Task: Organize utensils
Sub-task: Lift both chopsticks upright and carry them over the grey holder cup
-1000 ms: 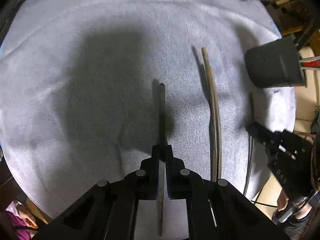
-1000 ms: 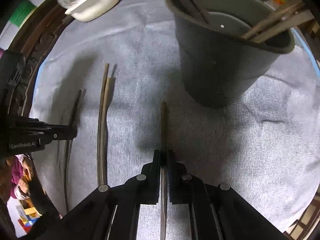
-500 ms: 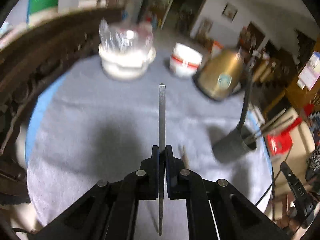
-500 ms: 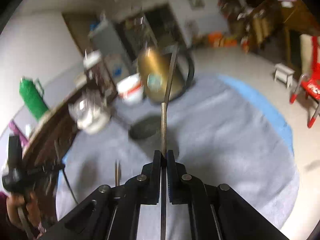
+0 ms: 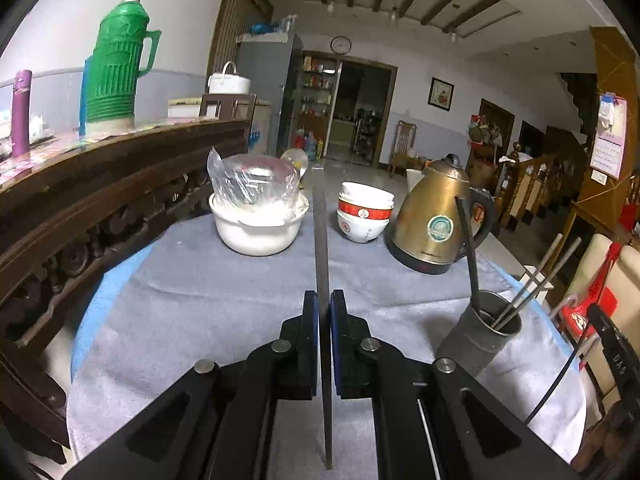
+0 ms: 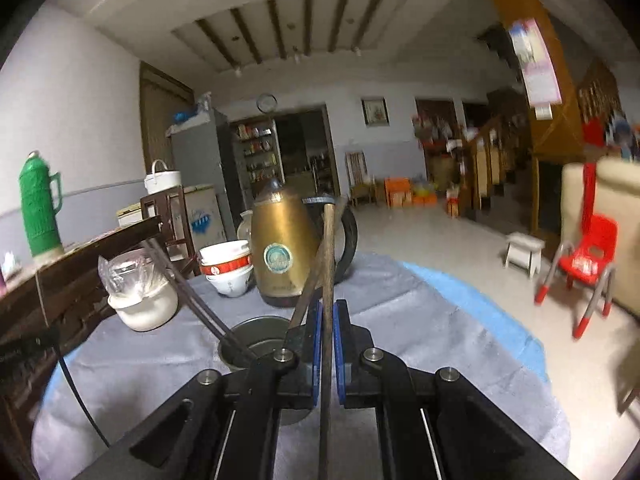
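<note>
Chopstick [image 5: 321, 248] clamped between pads of left claw [image 5: 324, 308], pointing straight ahead over counter [image 5: 200, 300]. Second chopstick [image 6: 328, 264] pinched likewise in right claw [image 6: 328, 316], just above grey holder [image 6: 256, 340] near counter's middle, other sticks leaning inside.

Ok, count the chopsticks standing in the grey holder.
4: two dark ones leaning one way, two pale ones leaning the other, all in the holder. Shorter ones could be hidden inside.
</note>
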{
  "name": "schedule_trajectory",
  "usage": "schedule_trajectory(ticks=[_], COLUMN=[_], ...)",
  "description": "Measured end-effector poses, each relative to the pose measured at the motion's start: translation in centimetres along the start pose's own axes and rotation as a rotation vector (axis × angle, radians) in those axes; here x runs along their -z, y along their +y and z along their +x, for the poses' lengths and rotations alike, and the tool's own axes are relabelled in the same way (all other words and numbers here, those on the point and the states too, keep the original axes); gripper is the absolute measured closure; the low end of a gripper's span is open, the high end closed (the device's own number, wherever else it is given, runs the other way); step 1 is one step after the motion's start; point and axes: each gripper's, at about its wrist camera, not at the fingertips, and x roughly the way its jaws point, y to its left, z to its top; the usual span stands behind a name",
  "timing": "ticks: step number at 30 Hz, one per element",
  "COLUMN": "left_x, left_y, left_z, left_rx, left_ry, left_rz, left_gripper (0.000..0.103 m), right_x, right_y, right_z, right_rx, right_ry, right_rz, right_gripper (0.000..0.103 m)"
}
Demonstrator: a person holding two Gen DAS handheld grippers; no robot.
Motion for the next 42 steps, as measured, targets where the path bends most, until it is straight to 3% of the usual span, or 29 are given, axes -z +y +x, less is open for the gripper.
schedule_trajectory(ticks=[11, 20, 27, 42], left_x=[1.5, 1.5, 1.2, 1.2], left_y=[1.8, 1.0, 1.2, 2.8], left_z=[-4.7, -5.8, -7.9, -8.9], left_rx=[0.052, 0.047, 0.102, 0.157], left_ry=[-0.001, -0.031, -0.071, -0.072], left_rz=[-0.029, -0.061, -0.137, -0.217], left_gripper=[0.096, 0.096, 0.096, 0.096], right_x=[0.8, 0.6, -1.1, -1.2], right_y=[-1.5, -1.7, -0.3, 2.5], right_z=[-6.3, -6.7, -7.7, -7.6], right_rx=[-0.044, -0.066, -0.089, -0.128], right_ry=[0.014, 0.029, 0.006, 0.068], right_rz=[-0.012, 0.002, -0.04, -0.067], right_gripper=[0.097, 0.097, 0.097, 0.097])
